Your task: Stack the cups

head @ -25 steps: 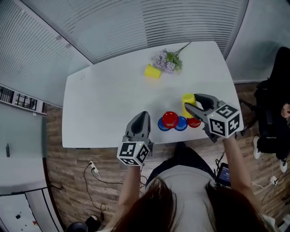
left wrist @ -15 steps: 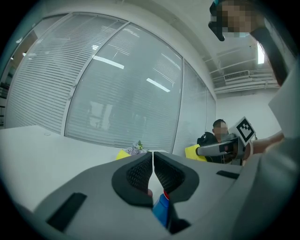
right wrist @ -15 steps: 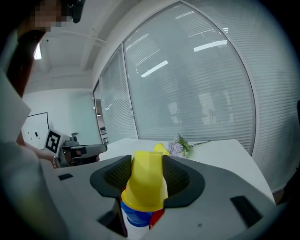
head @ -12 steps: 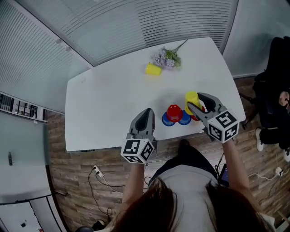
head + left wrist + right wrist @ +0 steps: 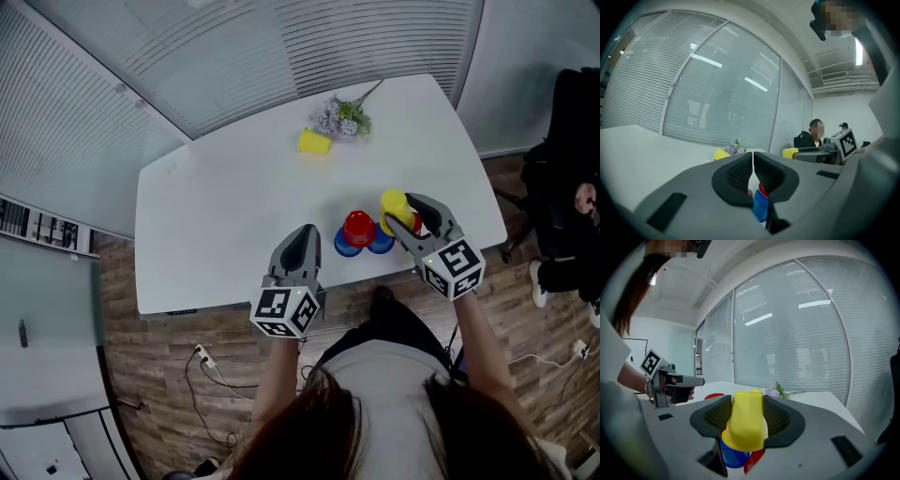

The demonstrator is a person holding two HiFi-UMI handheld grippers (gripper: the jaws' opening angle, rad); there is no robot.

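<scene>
Cups of coloured plastic on a white table (image 5: 216,216), with stacking under way. Head view: the right gripper (image 5: 401,212) grasps an upturned yellow plastic cup (image 5: 392,202) by its sides, near the table's front edge. The cup is just beside a cluster in which a red plastic cup (image 5: 359,228) appears to sit mouth-down on one of two blue plastic cups (image 5: 381,245). Whether the held cup rests on the table or hangs clear of it cannot be told from this view. The left gripper (image 5: 302,234) lies to the left of the cluster, clenched and holding nothing. A second yellow plastic cup (image 5: 315,142) lies on its side well apart, beside a sprig of lilac artificial flowers (image 5: 344,119). Left gripper view: the two pads meet without a gap, and a blue cup topped with red stands beyond the jaws, not between them. Right gripper view: the jaws stand wide, their ribbed pads pressing on either flank of the yellow cup, whose mouth faces down. Blue and red cups show below and beyond its rim. The step in hand is judged to be bringing the yellow cup to the cluster. The next move would call for raising it above the red cup, centring its mouth there, lowering it squarely and releasing. An off-centre descent could tip the stack.
</scene>
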